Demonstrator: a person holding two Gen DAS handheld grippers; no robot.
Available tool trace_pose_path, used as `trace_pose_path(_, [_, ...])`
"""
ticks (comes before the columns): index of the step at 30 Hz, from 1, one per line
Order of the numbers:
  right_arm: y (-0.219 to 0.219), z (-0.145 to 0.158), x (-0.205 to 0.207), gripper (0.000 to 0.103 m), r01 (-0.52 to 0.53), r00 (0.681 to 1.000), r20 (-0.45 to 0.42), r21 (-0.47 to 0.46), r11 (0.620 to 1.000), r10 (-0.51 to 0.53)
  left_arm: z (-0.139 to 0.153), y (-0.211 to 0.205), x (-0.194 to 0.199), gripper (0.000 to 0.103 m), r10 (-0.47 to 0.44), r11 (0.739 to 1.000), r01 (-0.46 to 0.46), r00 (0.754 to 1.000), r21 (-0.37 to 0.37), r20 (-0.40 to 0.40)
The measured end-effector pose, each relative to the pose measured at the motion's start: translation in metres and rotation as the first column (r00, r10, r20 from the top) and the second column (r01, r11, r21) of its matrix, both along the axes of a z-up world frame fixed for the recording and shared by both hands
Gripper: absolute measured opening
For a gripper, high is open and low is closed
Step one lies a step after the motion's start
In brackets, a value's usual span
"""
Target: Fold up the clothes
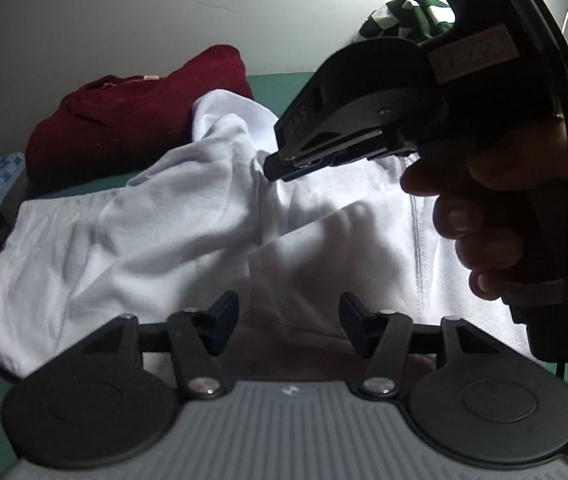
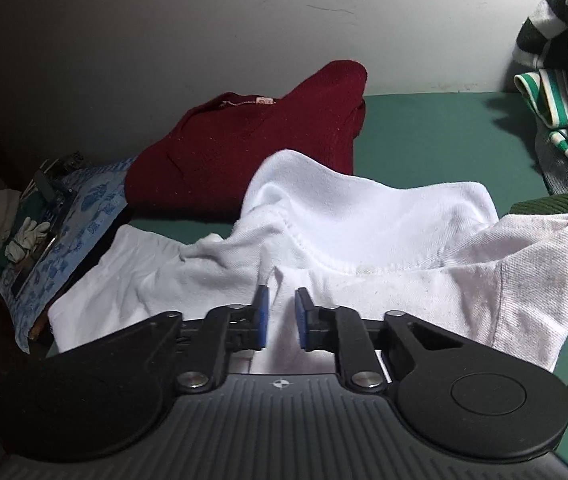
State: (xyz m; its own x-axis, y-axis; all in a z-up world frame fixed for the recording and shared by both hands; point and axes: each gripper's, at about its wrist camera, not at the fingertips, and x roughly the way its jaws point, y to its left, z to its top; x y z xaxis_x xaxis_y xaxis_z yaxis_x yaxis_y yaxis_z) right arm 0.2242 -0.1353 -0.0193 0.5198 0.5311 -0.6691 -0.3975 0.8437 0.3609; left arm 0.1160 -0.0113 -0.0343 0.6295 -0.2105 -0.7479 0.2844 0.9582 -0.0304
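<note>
A white polo shirt (image 1: 124,240) lies crumpled on the green table (image 1: 284,84). My left gripper (image 1: 289,312) is open just above its near part, with nothing between the fingers. My right gripper (image 1: 272,170) shows in the left wrist view, held by a hand, and is shut on a fold of the white shirt, lifting it. In the right wrist view the right gripper (image 2: 282,312) pinches the white shirt (image 2: 364,240) near the collar seam, its blue pads (image 2: 262,316) close together with cloth between them.
A dark red folded garment (image 2: 252,148) lies behind the shirt. A pile of green-and-white striped clothes (image 2: 556,80) sits at the far right, with a green garment (image 2: 564,208) near it. Blue patterned cloth (image 2: 64,232) and clutter lie off the left edge. A wall stands behind.
</note>
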Motion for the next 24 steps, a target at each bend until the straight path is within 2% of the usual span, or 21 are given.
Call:
trace_pose_path(3, [-0.008,0.003,0.004,0.002,0.024,1.000,0.001,0.040,0.999,-0.024,-0.006,0.005,0.005,0.036,-0.011,1.000,0.010,1.000,-0.021,-0.022])
trace_pose_path(5, [-0.012,0.009,0.007,0.002,0.027,1.000,0.007,0.094,0.995,-0.028,-0.006,0.013,0.005,0.008,-0.004,0.999,0.002,1.000,-0.051,-0.024])
trace_pose_path(9, [-0.008,0.020,0.014,0.002,0.013,1.000,0.004,0.204,0.979,-0.014,0.004,0.031,-0.002,0.007,0.041,0.994,-0.040,0.999,-0.098,0.006])
trace_pose_path(11, [-0.003,0.021,0.017,0.002,0.011,1.000,0.003,0.238,0.971,-0.012,0.006,0.035,-0.004,0.007,0.058,0.994,-0.056,0.998,-0.093,0.018])
trace_pose_path(15, [0.013,0.011,0.025,0.002,0.017,1.000,-0.011,0.219,0.976,-0.015,-0.003,0.034,-0.002,0.007,0.050,0.997,-0.050,0.999,-0.058,-0.001])
trace_pose_path(17, [0.020,0.002,0.027,0.006,0.018,1.000,-0.018,0.184,0.983,-0.015,-0.007,0.032,-0.002,0.007,0.045,0.998,-0.046,0.999,-0.047,-0.009])
trace_pose_path(19, [0.015,0.000,0.027,0.008,0.025,0.999,-0.032,0.199,0.980,-0.019,-0.007,0.033,-0.004,0.007,0.039,0.998,-0.039,0.999,-0.042,-0.005])
trace_pose_path(22, [-0.019,0.011,0.013,0.023,0.066,0.998,-0.014,0.269,0.961,-0.064,-0.006,0.035,-0.007,0.007,0.034,0.998,-0.034,0.999,-0.044,0.002])
trace_pose_path(23, [-0.030,0.015,0.008,0.023,0.079,0.997,-0.007,0.294,0.953,-0.081,-0.006,0.036,-0.008,0.008,0.034,0.998,-0.034,0.999,-0.045,0.002])
trace_pose_path(24, [-0.041,0.018,0.001,0.023,0.097,0.994,0.018,0.262,0.960,-0.105,-0.007,0.037,-0.008,0.008,0.034,0.998,-0.034,0.999,-0.046,0.002])
